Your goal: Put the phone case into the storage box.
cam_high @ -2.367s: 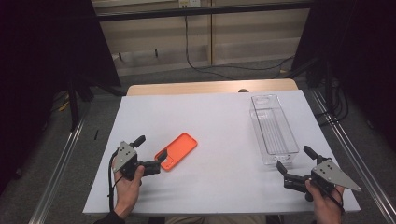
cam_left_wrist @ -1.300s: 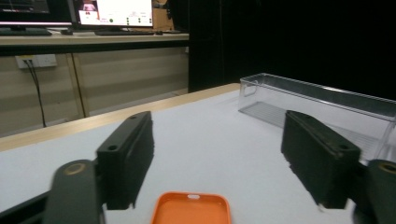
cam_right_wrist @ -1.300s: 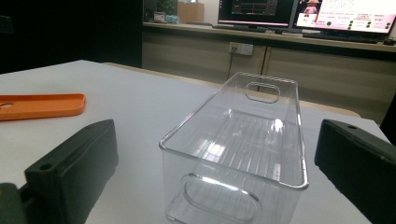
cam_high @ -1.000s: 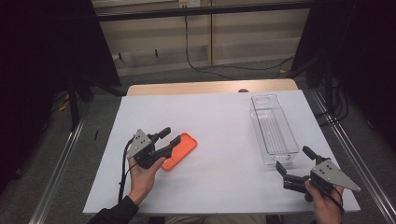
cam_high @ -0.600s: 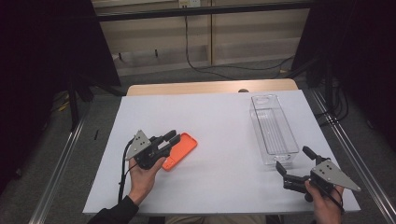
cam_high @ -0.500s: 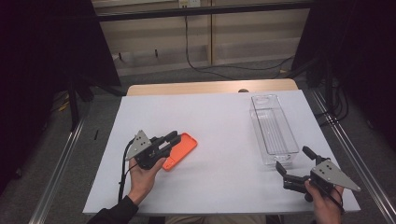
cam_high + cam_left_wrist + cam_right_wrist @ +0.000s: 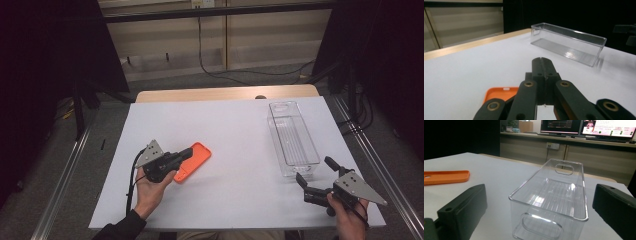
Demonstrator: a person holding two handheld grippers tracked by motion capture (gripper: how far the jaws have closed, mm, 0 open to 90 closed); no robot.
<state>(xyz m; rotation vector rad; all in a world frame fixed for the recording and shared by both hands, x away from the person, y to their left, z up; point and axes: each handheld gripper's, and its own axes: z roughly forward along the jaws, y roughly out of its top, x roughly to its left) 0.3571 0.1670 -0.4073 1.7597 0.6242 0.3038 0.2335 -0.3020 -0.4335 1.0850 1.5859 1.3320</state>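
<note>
A: Your left claw (image 7: 184, 154) has just been closing; its jaws meet with nothing between them, above the orange phone case (image 7: 192, 161) near the worktop's (image 7: 235, 125) front-left corner.

B: Your right claw (image 7: 315, 176) stands open, facing the clear bin (image 7: 292, 140) along the right edge.

Left claw (image 7: 186, 152) has just closed, jaws pressed together; right claw (image 7: 314, 175) gapes wide.

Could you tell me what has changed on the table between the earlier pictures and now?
The left gripper moved from the table's near left edge over to the orange phone case, and its jaws have just been closing; they now meet above the case, gripping nothing. The right gripper, clear bin and case kept their places.
</note>
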